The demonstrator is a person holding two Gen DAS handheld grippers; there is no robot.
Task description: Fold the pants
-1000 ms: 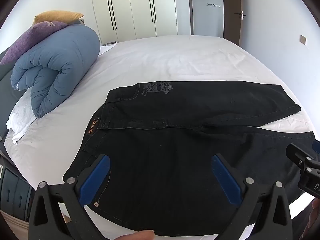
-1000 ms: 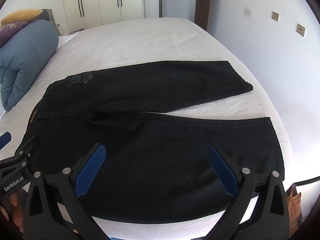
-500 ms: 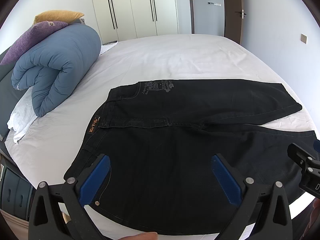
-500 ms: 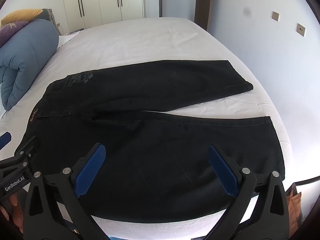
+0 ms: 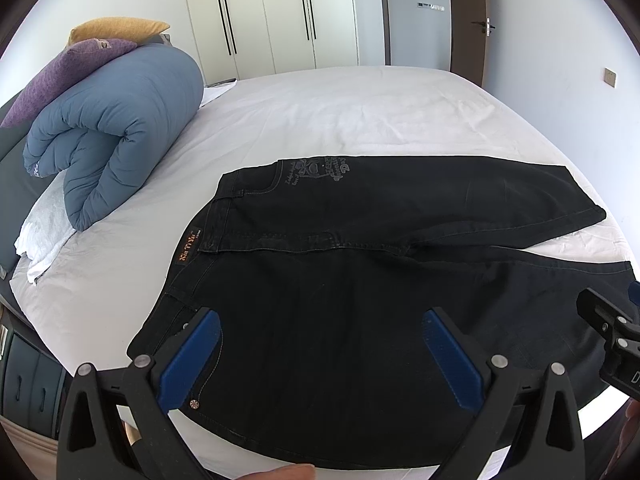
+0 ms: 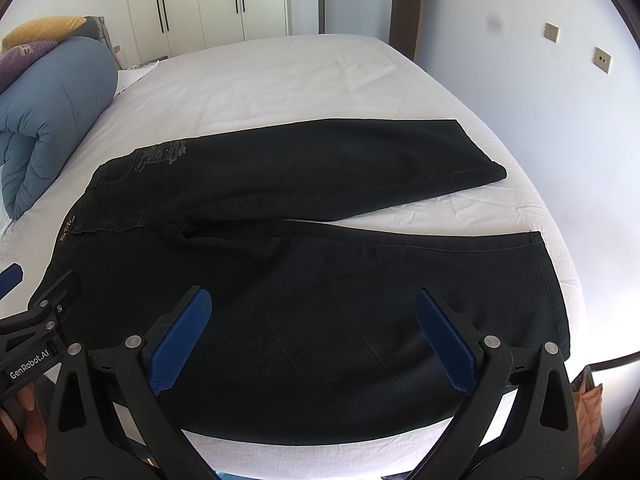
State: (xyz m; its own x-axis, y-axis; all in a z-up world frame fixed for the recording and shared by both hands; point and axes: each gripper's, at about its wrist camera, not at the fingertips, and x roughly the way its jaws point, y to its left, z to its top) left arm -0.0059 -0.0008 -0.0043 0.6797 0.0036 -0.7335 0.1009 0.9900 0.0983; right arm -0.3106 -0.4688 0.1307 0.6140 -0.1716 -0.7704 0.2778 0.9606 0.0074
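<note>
Evidently ready to start, the black pants (image 5: 360, 280) lie flat on the bed (image 5: 320, 120), legs splayed rightward; left gripper (image 5: 320, 354) and right gripper (image 6: 314, 332) hover above the near leg, fingers released, presumably lining up a lengthwise fold.

The left tool (image 5: 320, 354) covers the near hem of the pants (image 5: 360, 280) in its own view. The waistband label (image 5: 187, 246) is too small to read. The bed (image 6: 280, 80) runs off the lower picture edge.
</note>
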